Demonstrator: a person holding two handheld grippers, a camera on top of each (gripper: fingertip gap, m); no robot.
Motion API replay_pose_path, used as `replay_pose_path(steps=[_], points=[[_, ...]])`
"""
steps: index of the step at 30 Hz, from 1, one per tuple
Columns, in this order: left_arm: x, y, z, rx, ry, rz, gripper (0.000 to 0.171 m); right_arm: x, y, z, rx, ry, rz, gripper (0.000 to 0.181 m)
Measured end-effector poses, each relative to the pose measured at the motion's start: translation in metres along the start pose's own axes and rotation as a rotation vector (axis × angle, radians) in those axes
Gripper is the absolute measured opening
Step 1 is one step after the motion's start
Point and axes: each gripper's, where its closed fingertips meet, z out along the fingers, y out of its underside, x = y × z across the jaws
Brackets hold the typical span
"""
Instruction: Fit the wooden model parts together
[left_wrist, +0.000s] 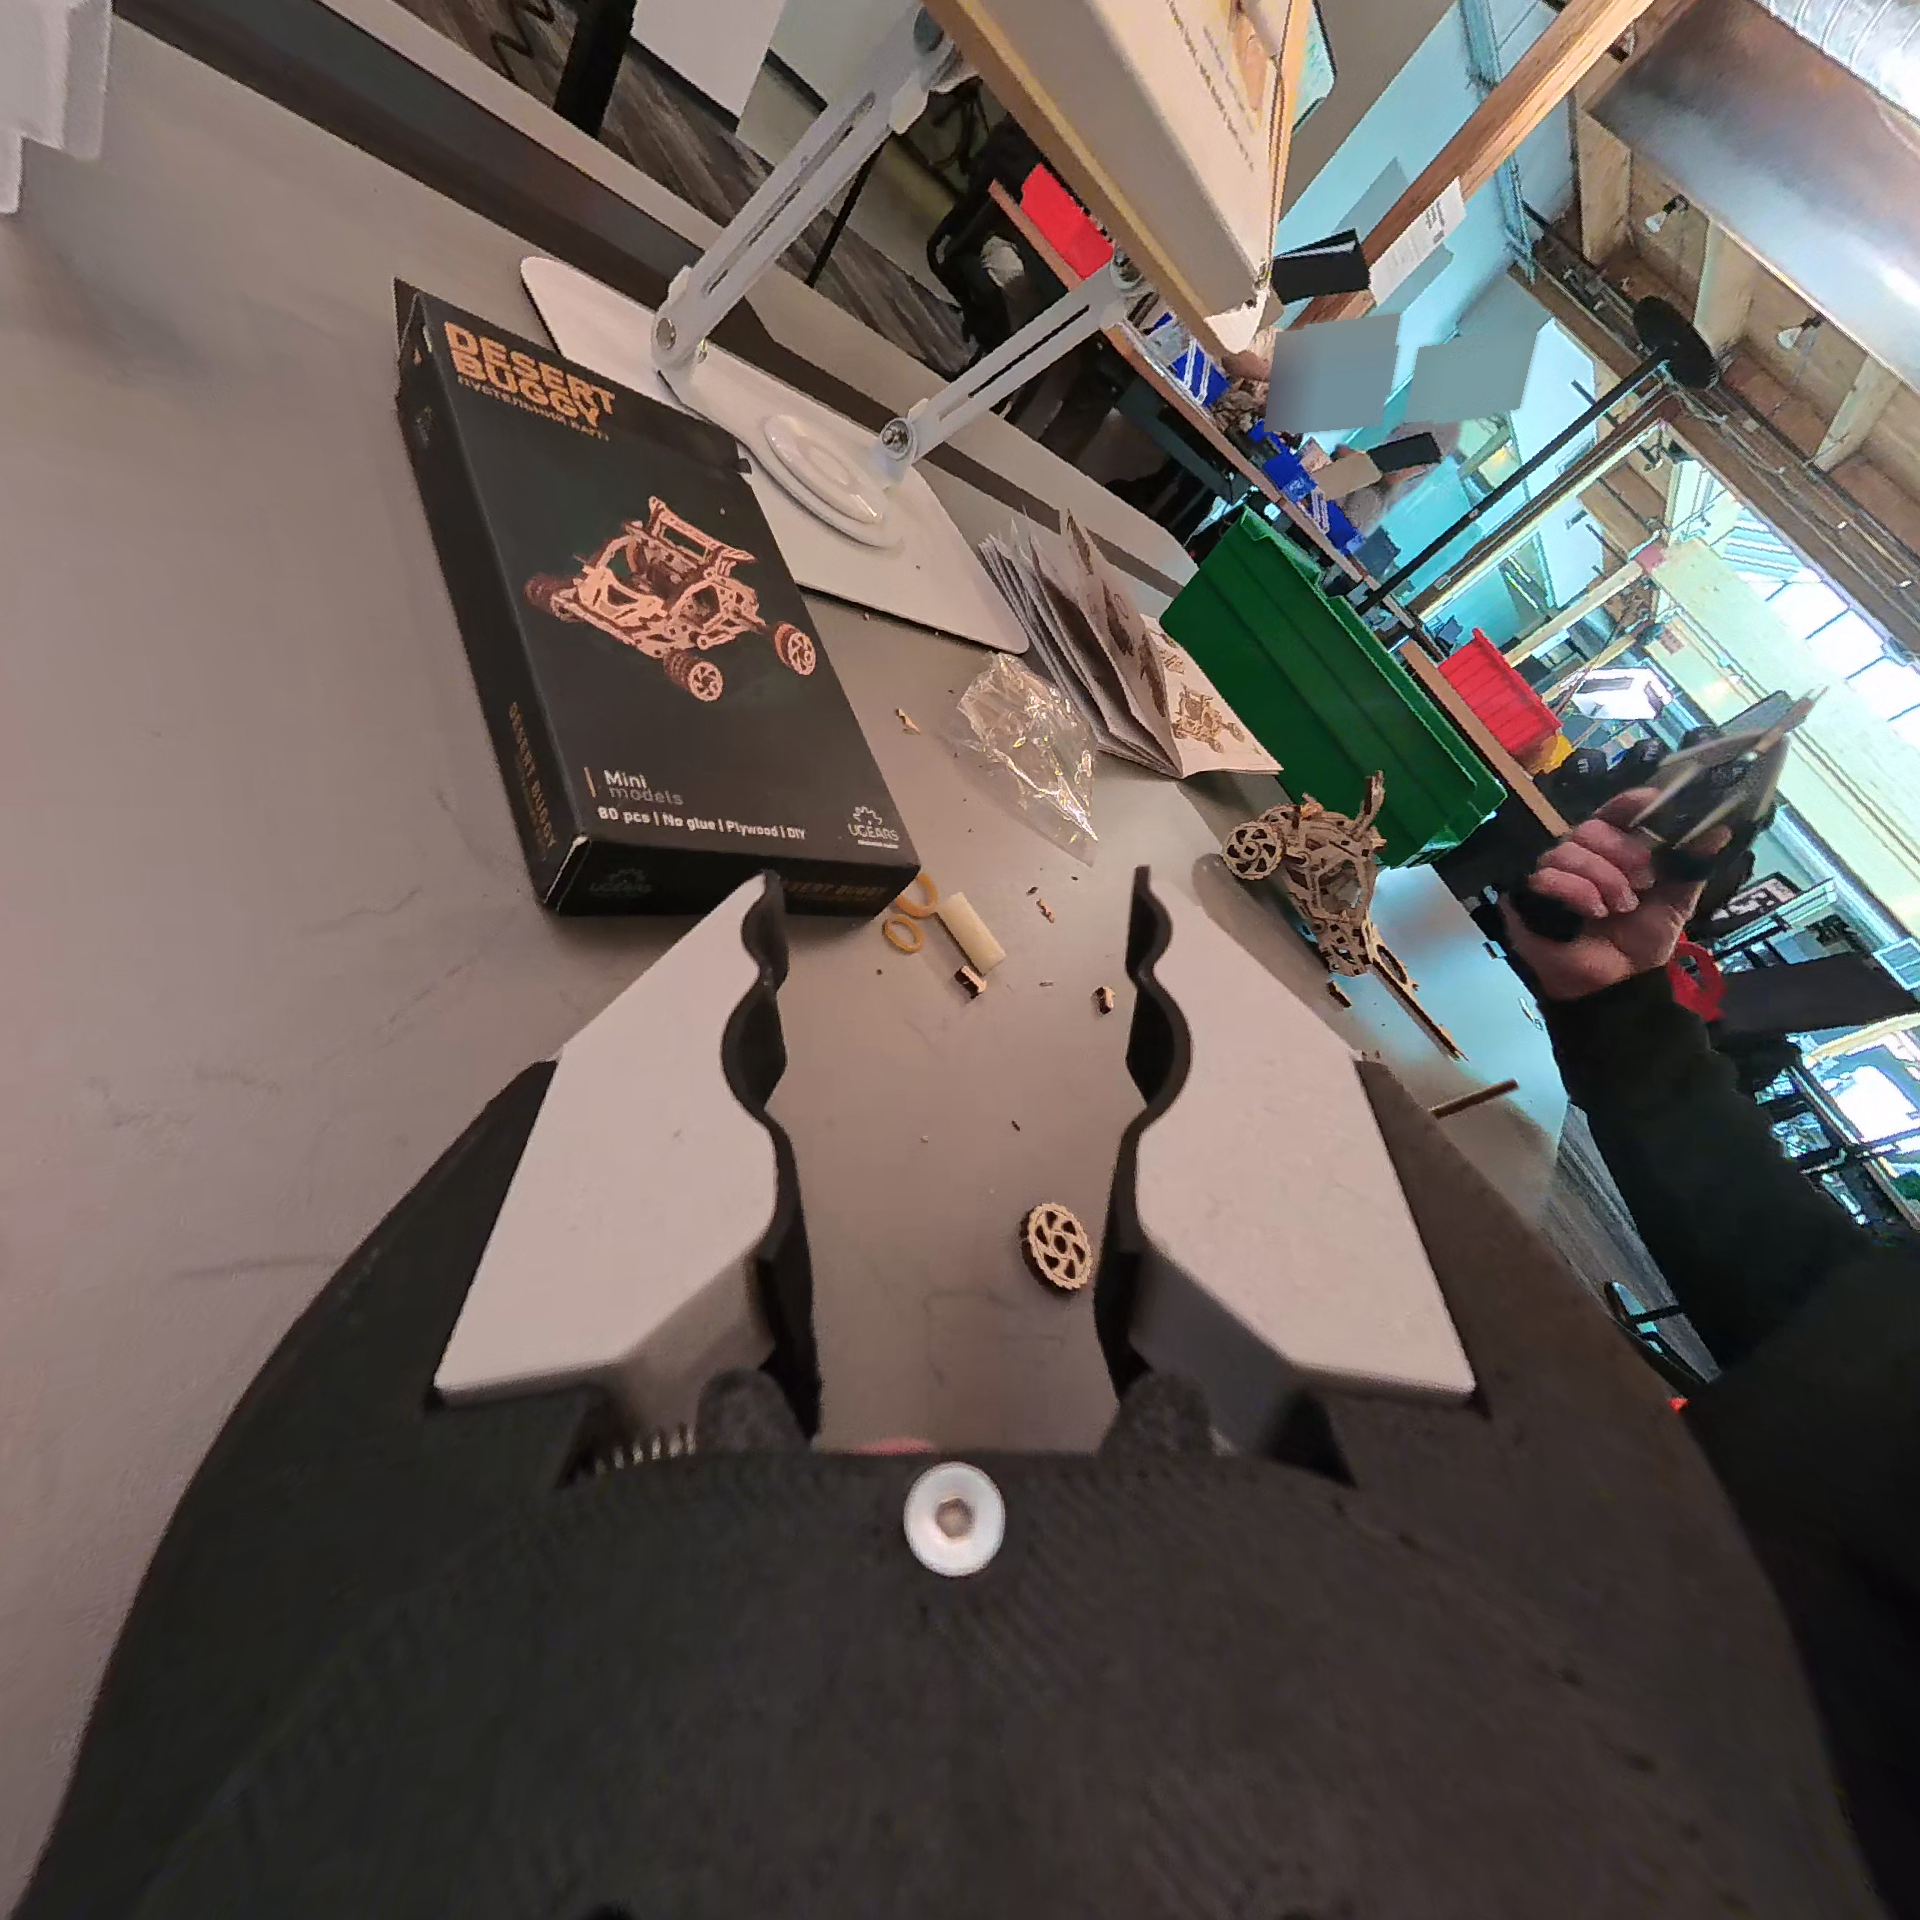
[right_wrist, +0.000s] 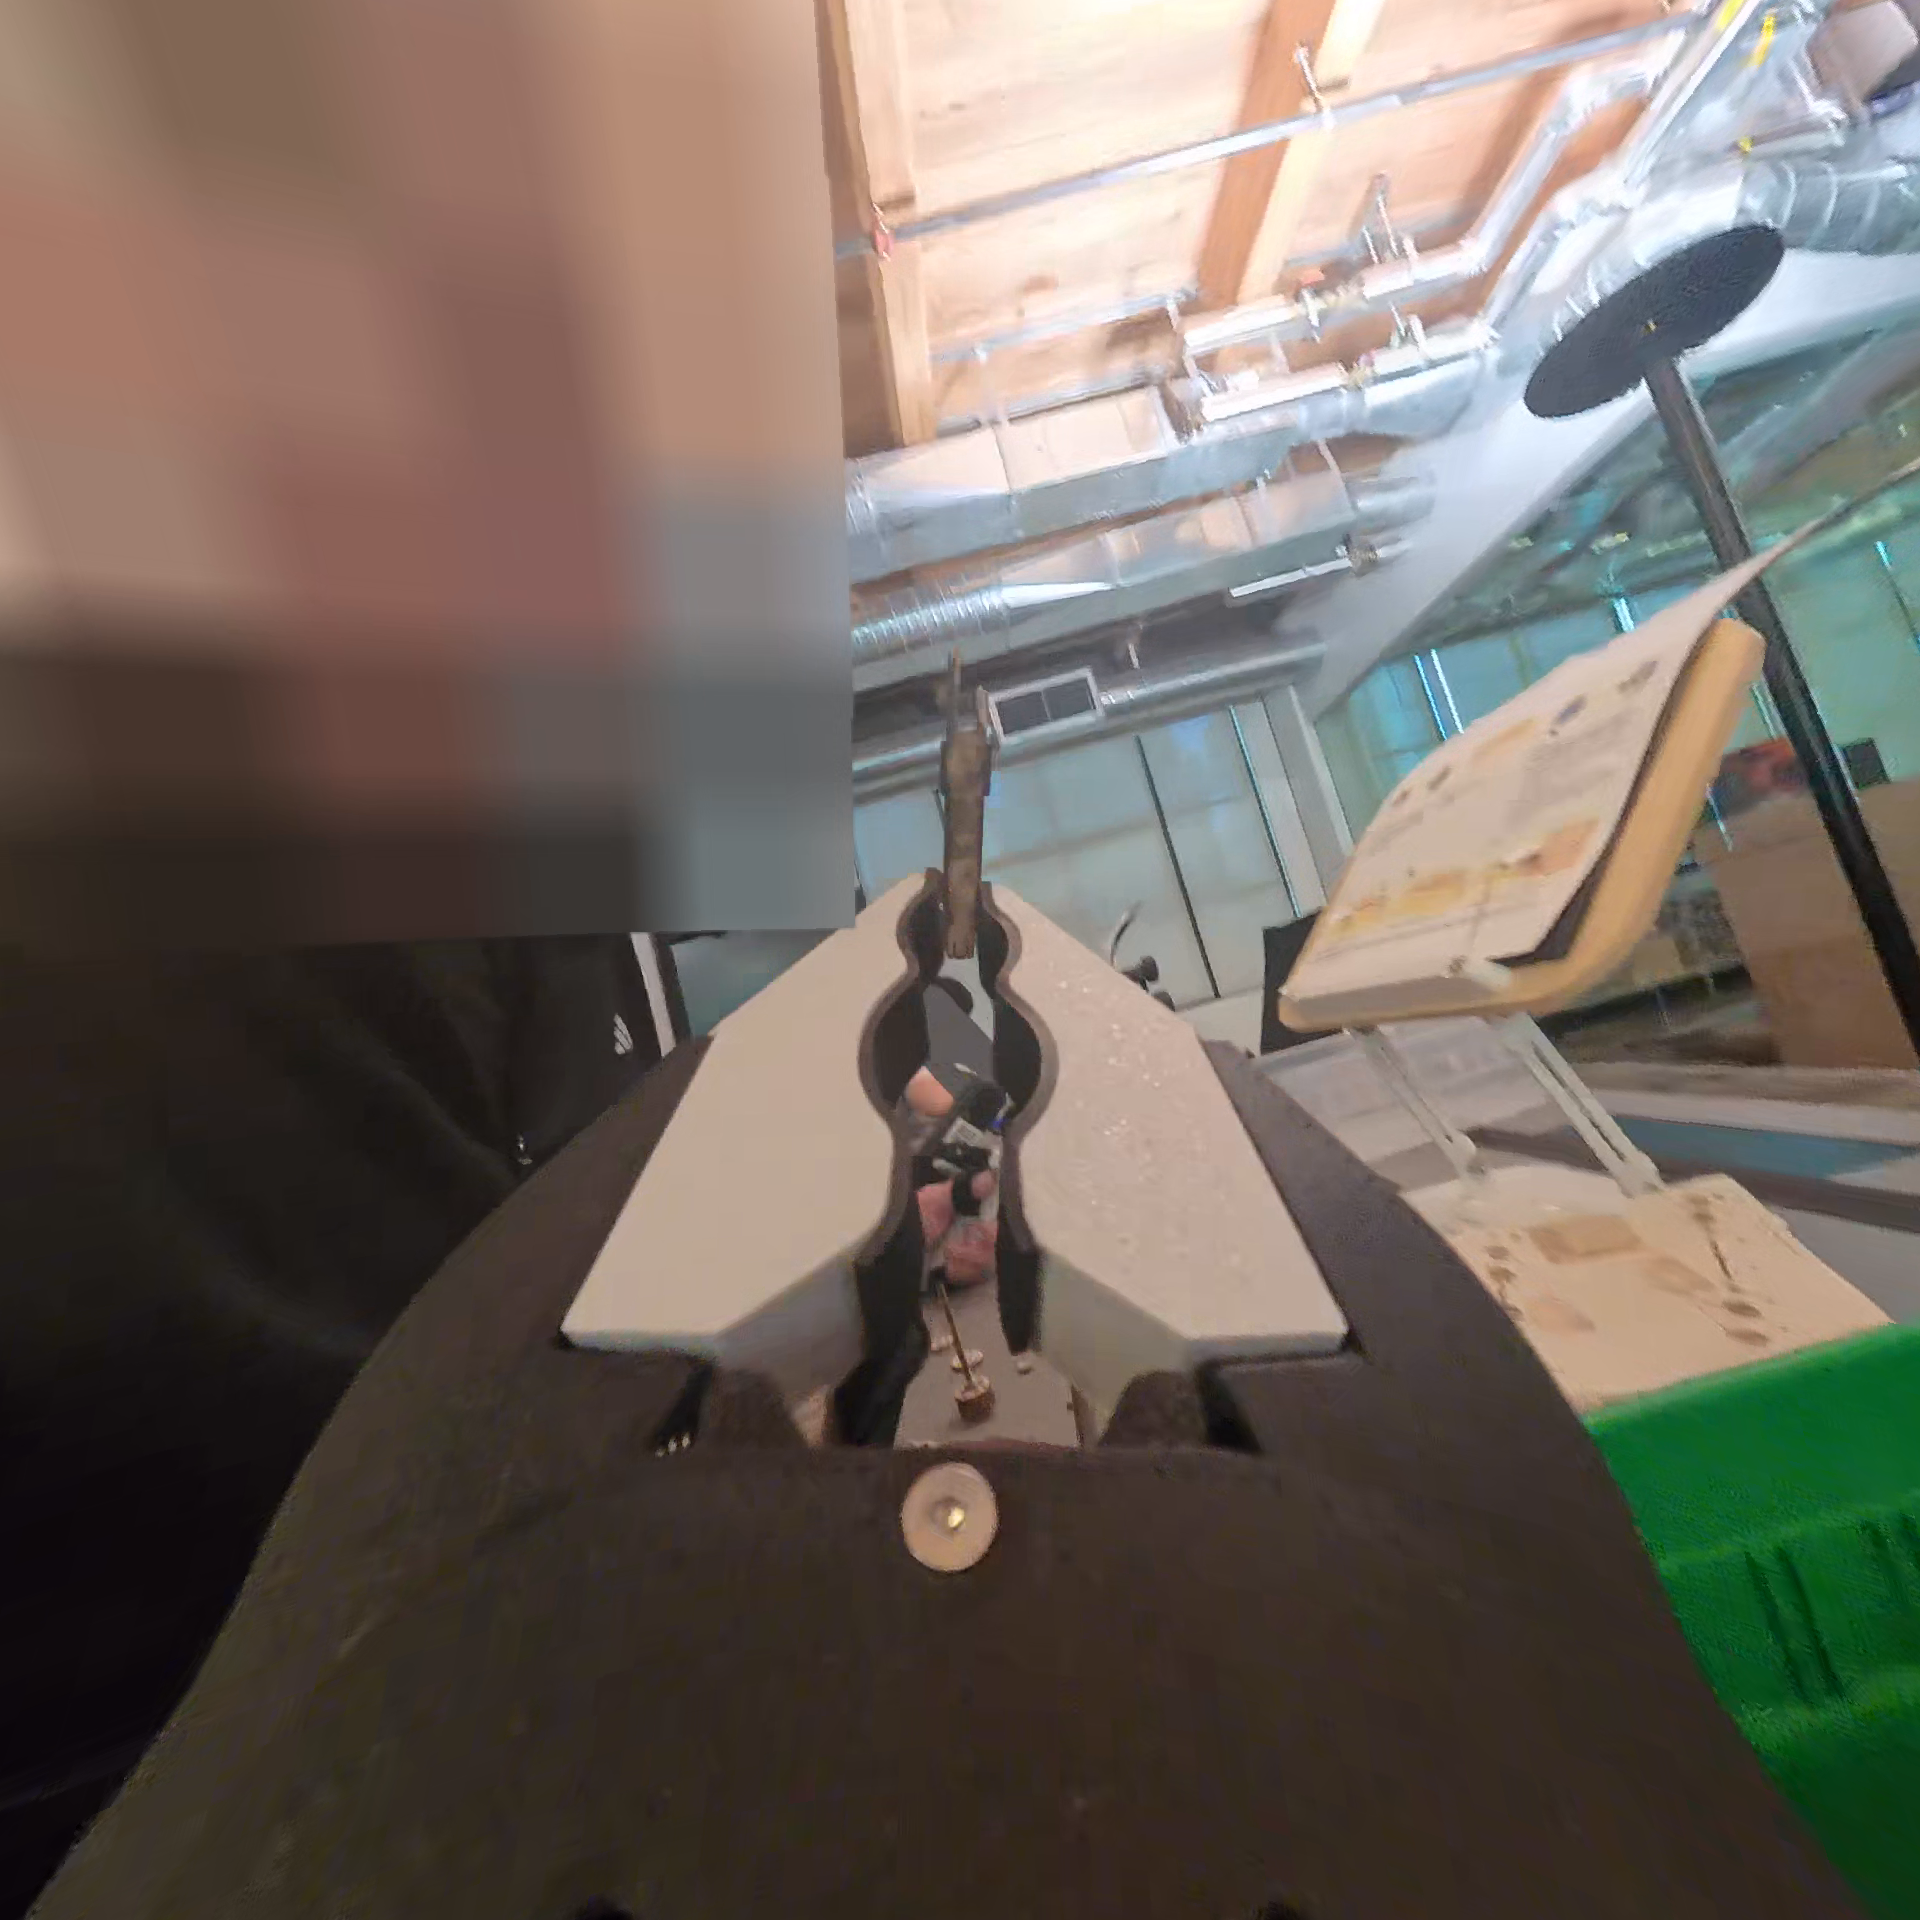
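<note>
- The left gripper hangs over the grey bench with its fingers spread wide and nothing between them. That looks like readiness to pick up a part rather than to hold one.
- A loose wooden wheel lies flat on the bench below that gap, close to the right-hand finger. I judge it the likely next part to lift.
- The part-built wooden buggy rests on the bench well ahead and to the right, one wheel fitted, near the green bin. It sits within reach of both grippers, which suits fitting parts into it.
- The right gripper is raised and tilted up toward the ceiling, away from the bench. Its fingers are pressed nearly together, pinching a thin wooden piece at the tips so that most of it stands clear.
- That piece is seen edge-on and blurred, so I cannot tell its shape or which way it faces. Held high, it may be up for inspection or turning before it goes in.
- The kit box, the open booklet and the instruction sheet on the white stand sit at the back of the bench, presumably for reference. Rubber bands, a pale wax stub and an empty clear bag lie between.
</note>
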Motion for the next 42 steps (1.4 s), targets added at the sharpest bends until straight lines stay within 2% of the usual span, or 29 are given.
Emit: replay_pose_path(steps=[8, 26, 28, 30, 33, 36, 42], points=[[0.004, -0.003, -0.002, 0.024, 0.017, 0.016, 0.063, -0.023, -0.006, 0.002, 0.145, -0.127, 0.007, 0.002], [0.006, -0.001, -0.001, 0.014, 0.013, 0.037, 0.064, -0.031, 0.006, 0.004, 0.167, -0.155, 0.031, 0.002], [0.006, -0.001, -0.002, 0.019, 0.015, 0.033, 0.064, -0.024, 0.017, 0.007, 0.093, -0.100, 0.037, 0.001], [0.006, -0.002, -0.002, 0.021, 0.015, 0.033, 0.064, -0.011, 0.038, 0.010, -0.043, 0.008, 0.047, 0.002], [0.005, -0.002, -0.002, 0.020, 0.014, 0.033, 0.065, 0.014, 0.084, 0.005, -0.345, 0.206, 0.038, 0.002], [0.006, -0.001, -0.002, 0.019, 0.015, 0.034, 0.065, 0.034, 0.128, -0.014, -0.670, 0.395, -0.008, 0.002], [0.006, -0.001, -0.001, 0.012, 0.013, 0.040, 0.067, 0.056, 0.165, -0.042, -0.983, 0.590, -0.027, 0.002]])
